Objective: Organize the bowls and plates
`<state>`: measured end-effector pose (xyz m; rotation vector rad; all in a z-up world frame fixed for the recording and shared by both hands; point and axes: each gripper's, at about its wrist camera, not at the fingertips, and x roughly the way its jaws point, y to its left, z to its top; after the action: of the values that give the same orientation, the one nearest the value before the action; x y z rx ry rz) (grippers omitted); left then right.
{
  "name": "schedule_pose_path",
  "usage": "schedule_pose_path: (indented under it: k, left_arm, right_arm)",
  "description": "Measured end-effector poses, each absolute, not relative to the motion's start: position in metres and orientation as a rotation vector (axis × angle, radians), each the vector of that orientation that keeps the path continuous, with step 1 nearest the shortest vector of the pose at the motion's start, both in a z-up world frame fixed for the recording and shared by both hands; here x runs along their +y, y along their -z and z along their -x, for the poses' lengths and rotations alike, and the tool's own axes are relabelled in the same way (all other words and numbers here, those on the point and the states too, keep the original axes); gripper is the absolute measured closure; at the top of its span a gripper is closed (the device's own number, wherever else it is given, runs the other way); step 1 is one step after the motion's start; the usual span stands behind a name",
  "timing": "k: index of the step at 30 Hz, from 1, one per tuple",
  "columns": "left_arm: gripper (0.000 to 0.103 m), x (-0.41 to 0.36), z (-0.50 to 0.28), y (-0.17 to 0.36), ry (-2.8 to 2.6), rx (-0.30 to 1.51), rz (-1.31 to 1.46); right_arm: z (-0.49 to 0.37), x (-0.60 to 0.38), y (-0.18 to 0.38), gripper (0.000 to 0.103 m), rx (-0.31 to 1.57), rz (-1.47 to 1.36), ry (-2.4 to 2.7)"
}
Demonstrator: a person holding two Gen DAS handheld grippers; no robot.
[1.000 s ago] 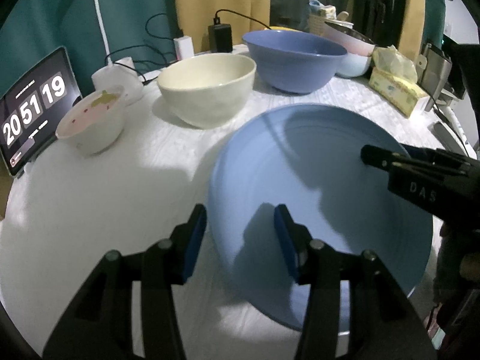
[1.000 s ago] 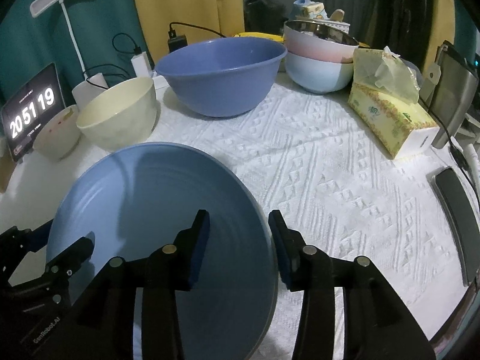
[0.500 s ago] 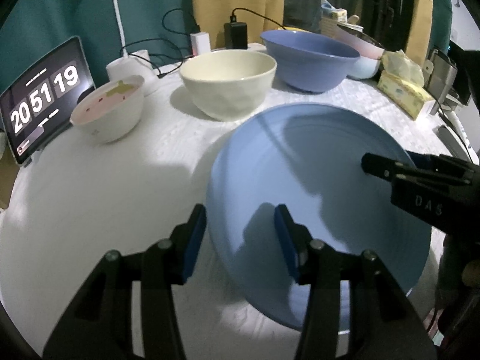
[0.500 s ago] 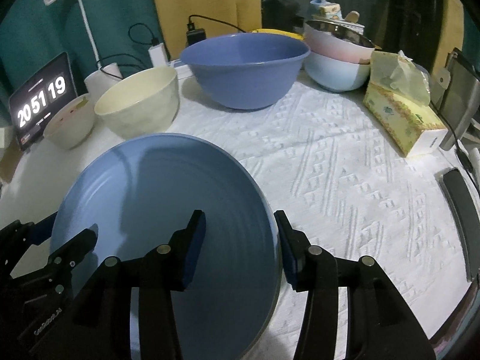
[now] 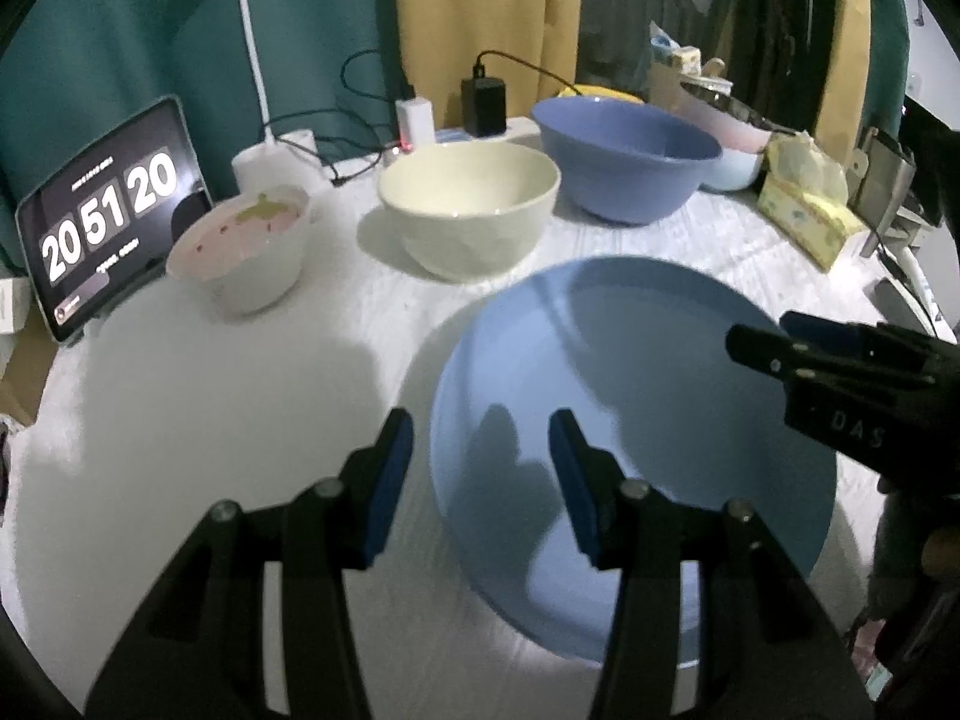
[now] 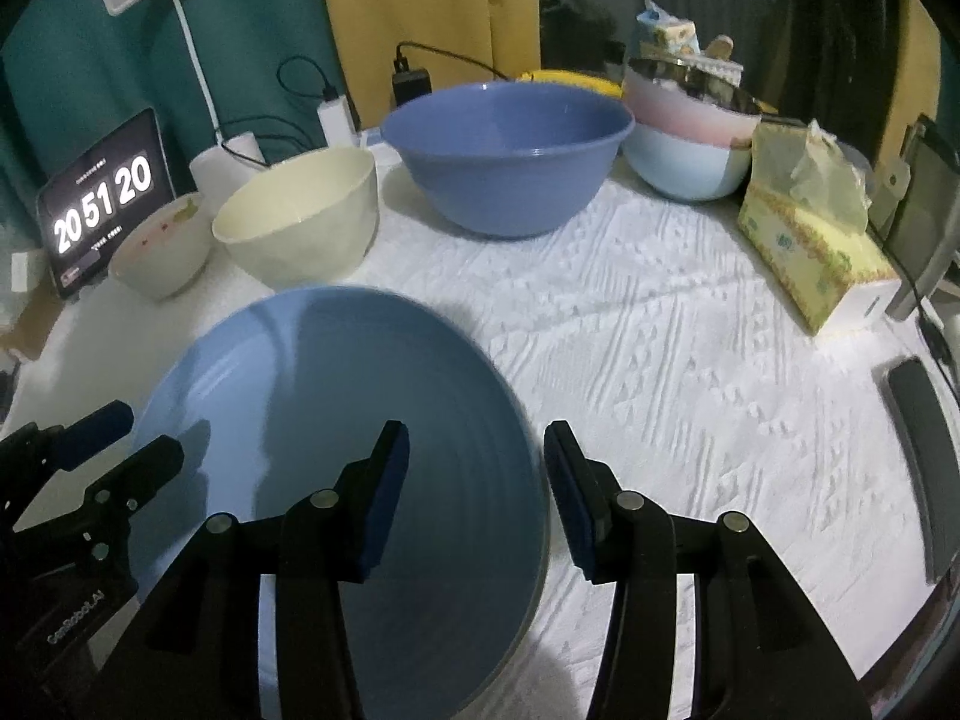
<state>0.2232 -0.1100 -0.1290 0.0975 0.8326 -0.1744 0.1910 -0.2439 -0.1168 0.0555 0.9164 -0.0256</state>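
Two tongs work over one table (image 6: 690,324), which we cover with a white cloth, probably to protect the dishes. On it the plate (image 5: 630,396) lies flat, near the front edge, apart from the blue bowl (image 6: 507,150) and the cream bowl (image 6: 300,216). We keep the left tongs (image 5: 480,450) open, astride its left rim, and the right tongs (image 6: 477,468) open astride its right rim, probably to lift it evenly.

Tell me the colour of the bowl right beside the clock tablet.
White outside, pink speckled inside: the small bowl, clearest in the left wrist view.
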Motion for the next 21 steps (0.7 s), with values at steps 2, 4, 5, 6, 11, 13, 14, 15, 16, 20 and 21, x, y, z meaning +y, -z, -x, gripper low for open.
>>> schedule_pose_path:
  k: [2, 4, 5, 6, 11, 13, 14, 15, 16, 20, 21]
  left_arm:
    - [0.054, -0.112, -0.224, 0.124, 0.178, 0.82, -0.099]
    - [0.054, -0.116, -0.225, 0.118, 0.181, 0.802, -0.103]
    - [0.054, -0.117, -0.225, 0.115, 0.183, 0.793, -0.103]
    - [0.054, -0.119, -0.225, 0.112, 0.184, 0.784, -0.101]
    - [0.054, -0.126, -0.23, 0.1, 0.193, 0.735, -0.089]
    - [0.054, -0.131, -0.233, 0.094, 0.199, 0.716, -0.083]
    - [0.054, -0.132, -0.234, 0.092, 0.2, 0.708, -0.081]
    - [0.054, -0.135, -0.236, 0.089, 0.202, 0.693, -0.077]
    - [0.054, -0.137, -0.237, 0.087, 0.207, 0.683, -0.074]
    - [0.054, -0.145, -0.243, 0.078, 0.232, 0.649, -0.069]
    - [0.054, -0.147, -0.244, 0.076, 0.241, 0.635, -0.07]
  right_arm:
    - [-0.192, -0.247, 0.112, 0.053, 0.906, -0.057, 0.023]
    - [-0.194, -0.25, 0.108, 0.053, 0.896, -0.057, 0.019]
    - [-0.195, -0.252, 0.106, 0.053, 0.892, -0.057, 0.017]
    - [-0.196, -0.253, 0.105, 0.053, 0.889, -0.057, 0.016]
    - [-0.199, -0.261, 0.092, 0.053, 0.855, -0.048, 0.004]
    - [-0.2, -0.264, 0.088, 0.053, 0.846, -0.046, 0.003]
    - [-0.201, -0.266, 0.086, 0.053, 0.84, -0.044, 0.002]
    - [-0.201, -0.268, 0.084, 0.053, 0.836, -0.043, 0.002]
    - [-0.202, -0.269, 0.083, 0.053, 0.833, -0.041, 0.002]
    - [-0.206, -0.274, 0.075, 0.053, 0.812, -0.03, 0.0]
    - [-0.207, -0.275, 0.073, 0.053, 0.807, -0.027, 0.001]
